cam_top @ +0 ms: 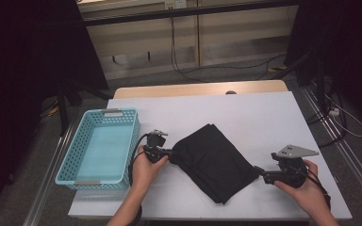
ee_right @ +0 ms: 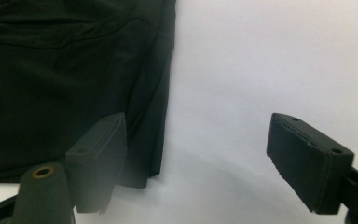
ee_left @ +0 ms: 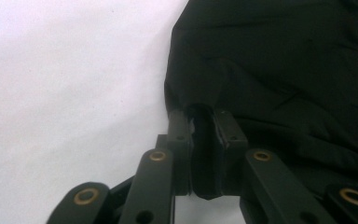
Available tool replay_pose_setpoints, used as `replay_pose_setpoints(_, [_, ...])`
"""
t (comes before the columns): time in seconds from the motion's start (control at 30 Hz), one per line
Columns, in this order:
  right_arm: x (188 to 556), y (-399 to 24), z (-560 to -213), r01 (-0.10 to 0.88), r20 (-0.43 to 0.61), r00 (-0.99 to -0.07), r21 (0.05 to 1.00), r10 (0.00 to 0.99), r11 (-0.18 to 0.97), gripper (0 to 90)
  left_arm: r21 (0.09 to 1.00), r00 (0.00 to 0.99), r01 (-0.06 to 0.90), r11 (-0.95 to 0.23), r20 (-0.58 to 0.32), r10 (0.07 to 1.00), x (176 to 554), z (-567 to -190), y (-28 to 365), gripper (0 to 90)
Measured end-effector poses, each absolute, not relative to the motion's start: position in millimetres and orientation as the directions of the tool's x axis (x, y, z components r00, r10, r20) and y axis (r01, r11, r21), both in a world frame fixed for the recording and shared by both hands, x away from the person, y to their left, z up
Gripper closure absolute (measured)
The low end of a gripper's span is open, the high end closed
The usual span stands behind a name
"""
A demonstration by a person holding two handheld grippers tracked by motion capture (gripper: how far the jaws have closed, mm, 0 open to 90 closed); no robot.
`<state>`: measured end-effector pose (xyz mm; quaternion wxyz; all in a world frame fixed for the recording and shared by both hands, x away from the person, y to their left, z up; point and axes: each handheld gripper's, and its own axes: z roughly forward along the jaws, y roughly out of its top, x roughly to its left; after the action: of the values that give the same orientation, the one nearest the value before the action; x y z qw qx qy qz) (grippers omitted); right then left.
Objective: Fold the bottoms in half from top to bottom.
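Note:
A folded black cloth (cam_top: 214,160) lies slantwise on the white table (cam_top: 245,113). My left gripper (cam_top: 171,154) is at the cloth's left corner. In the left gripper view its jaws (ee_left: 204,126) are pinched together on a fold at the edge of the cloth (ee_left: 279,60). At the cloth's lower right corner, my right gripper (cam_top: 259,173) points left toward it. Seen in the right gripper view, this gripper (ee_right: 196,126) stands wide open, with the cloth's corner (ee_right: 65,70) beside its left pad and bare table between the pads.
A light blue plastic basket (cam_top: 70,153) with nothing in it stands at the table's left edge, just left of my left hand. Bare white tabletop stretches behind and to the right of the cloth. Dark stands and cables flank the table.

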<state>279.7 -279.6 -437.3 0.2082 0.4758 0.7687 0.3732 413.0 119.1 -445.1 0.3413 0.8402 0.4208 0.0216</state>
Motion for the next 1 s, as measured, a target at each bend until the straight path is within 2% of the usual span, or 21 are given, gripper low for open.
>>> replay_pose_setpoints(0.5, [278.4,-278.5,-438.6,0.572,0.044,-0.463,0.777,0.885,0.261,19.1,0.597,0.624,0.711,-0.373,-0.290,0.726,441.6,-436.0,128.3,82.3])
replay_pose_setpoints(1.0, [279.5,-271.2,-440.2,0.570,0.054,-0.482,0.777,0.874,0.267,18.6,0.579,0.613,0.716,-0.390,-0.254,0.748,481.1,-427.3,118.2,84.2])
